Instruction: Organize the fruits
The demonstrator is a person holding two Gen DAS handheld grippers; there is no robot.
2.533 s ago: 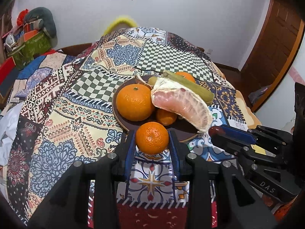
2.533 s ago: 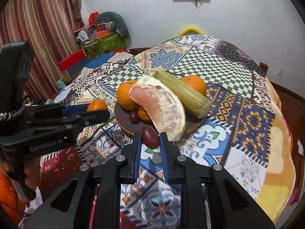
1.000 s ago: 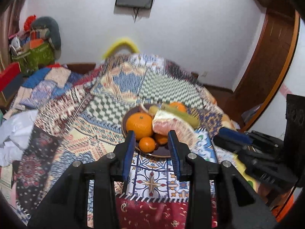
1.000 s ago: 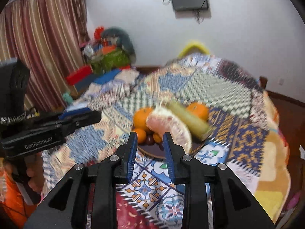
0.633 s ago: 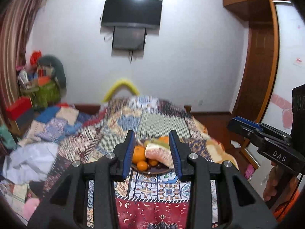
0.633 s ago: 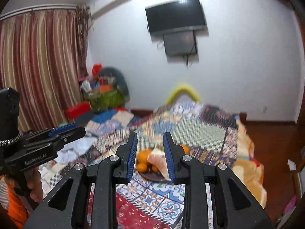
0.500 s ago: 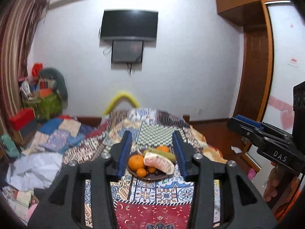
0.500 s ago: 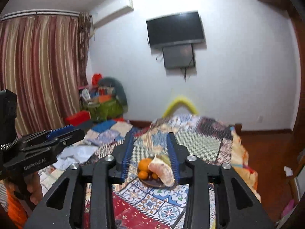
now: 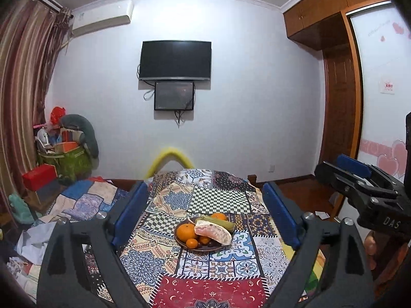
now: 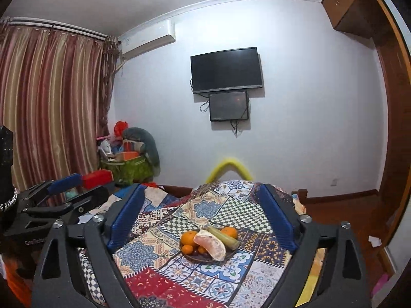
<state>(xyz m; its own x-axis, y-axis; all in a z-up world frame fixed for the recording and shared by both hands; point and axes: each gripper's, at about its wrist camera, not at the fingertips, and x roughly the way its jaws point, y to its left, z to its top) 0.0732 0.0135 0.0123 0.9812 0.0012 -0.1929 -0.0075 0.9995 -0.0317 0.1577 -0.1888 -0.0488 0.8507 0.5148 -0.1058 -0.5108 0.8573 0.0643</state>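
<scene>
A dark brown plate (image 9: pixel 179 242) (image 10: pixel 190 256) on the patchwork cloth holds oranges (image 9: pixel 186 231) (image 10: pixel 188 238), a peeled pomelo wedge (image 9: pixel 213 232) (image 10: pixel 210 243), a green stalk (image 9: pixel 218 222) (image 10: pixel 222 236) and small dark fruits. My left gripper (image 9: pixel 205 214) hangs well back from the plate, its jaws opening wide, nothing between them. My right gripper (image 10: pixel 203 217) is likewise far back, jaws opening, nothing held. Each gripper shows at the edge of the other's view: the right one (image 9: pixel 359 190), the left one (image 10: pixel 59 195).
The patchwork-covered table (image 9: pixel 205 277) fills the foreground. A yellow curved chair back (image 9: pixel 169 157) stands behind it. Cluttered bags and boxes (image 9: pixel 64 154) sit at the left by a striped curtain (image 10: pixel 51 102). A wall television (image 9: pixel 176 60) and a wooden door (image 9: pixel 341 118) lie beyond.
Both grippers have let go of their fruit, pulled up and back from the plate and levelled out. Their jaws have spread from nearly shut to wide.
</scene>
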